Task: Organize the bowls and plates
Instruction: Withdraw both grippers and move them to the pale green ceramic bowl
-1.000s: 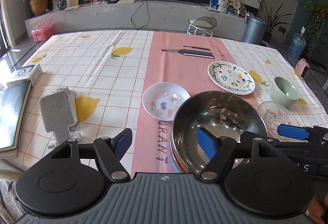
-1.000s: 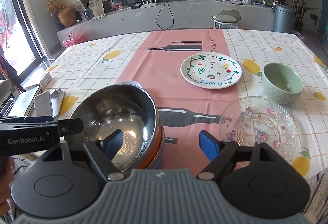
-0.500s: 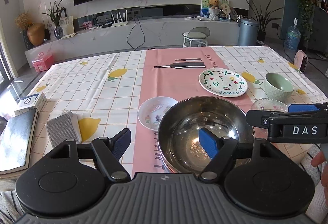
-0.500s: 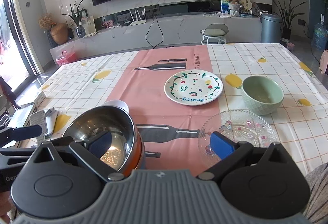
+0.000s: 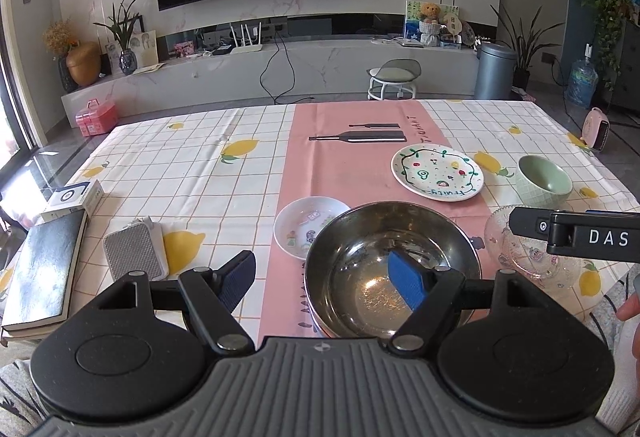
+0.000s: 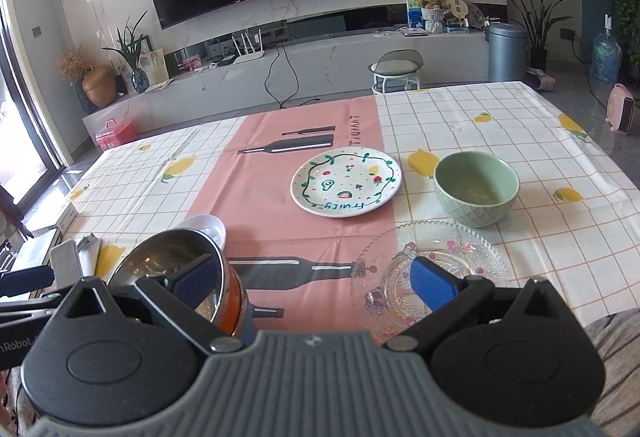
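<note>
Bare tablecloth (image 5: 192, 173) lay open across the far left, while the steel bowl (image 5: 392, 265), glass plate (image 6: 432, 269), green bowl (image 6: 476, 193) (nearest right) and painted plate (image 6: 346, 181) crowded the right.

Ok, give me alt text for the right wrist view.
Open right claw above a lemon-print tablecloth, with a steel bowl stacked on other bowls at its left finger and a glass plate under its right. Beyond sit a painted plate and green bowl.
</note>
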`<act>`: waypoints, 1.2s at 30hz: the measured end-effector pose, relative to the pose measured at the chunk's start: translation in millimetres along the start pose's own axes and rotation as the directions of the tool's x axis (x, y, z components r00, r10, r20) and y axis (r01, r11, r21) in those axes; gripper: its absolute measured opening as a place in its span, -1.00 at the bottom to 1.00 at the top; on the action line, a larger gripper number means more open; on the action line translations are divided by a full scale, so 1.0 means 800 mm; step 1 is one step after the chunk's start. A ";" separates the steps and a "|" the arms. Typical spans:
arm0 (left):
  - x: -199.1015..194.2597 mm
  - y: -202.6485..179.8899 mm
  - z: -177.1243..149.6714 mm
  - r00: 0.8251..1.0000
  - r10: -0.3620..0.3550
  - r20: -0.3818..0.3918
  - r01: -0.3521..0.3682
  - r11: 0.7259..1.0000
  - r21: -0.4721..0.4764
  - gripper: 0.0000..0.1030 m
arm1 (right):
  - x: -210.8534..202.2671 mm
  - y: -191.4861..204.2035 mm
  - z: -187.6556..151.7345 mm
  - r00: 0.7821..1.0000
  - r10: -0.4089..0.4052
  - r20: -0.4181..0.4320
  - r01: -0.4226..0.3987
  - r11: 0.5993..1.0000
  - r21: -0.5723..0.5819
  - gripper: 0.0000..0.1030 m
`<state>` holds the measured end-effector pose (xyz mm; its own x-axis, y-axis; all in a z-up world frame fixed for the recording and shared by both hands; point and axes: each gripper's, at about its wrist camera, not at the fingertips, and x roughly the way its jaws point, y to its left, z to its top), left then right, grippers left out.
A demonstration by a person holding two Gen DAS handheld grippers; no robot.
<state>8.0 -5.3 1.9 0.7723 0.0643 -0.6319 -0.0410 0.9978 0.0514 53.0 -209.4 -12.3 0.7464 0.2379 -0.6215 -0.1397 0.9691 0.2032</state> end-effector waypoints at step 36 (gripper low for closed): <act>0.019 -0.085 0.117 0.993 -0.116 -0.037 0.121 0.969 0.213 0.72 | 0.009 -0.182 0.185 0.968 -0.249 0.037 0.232 0.938 0.258 0.95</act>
<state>82.0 -73.6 61.3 0.7477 -0.0514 -0.6621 0.1890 0.9722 0.1380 175.4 -358.8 65.7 0.7809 -0.0138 -0.6245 0.2103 0.9472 0.2420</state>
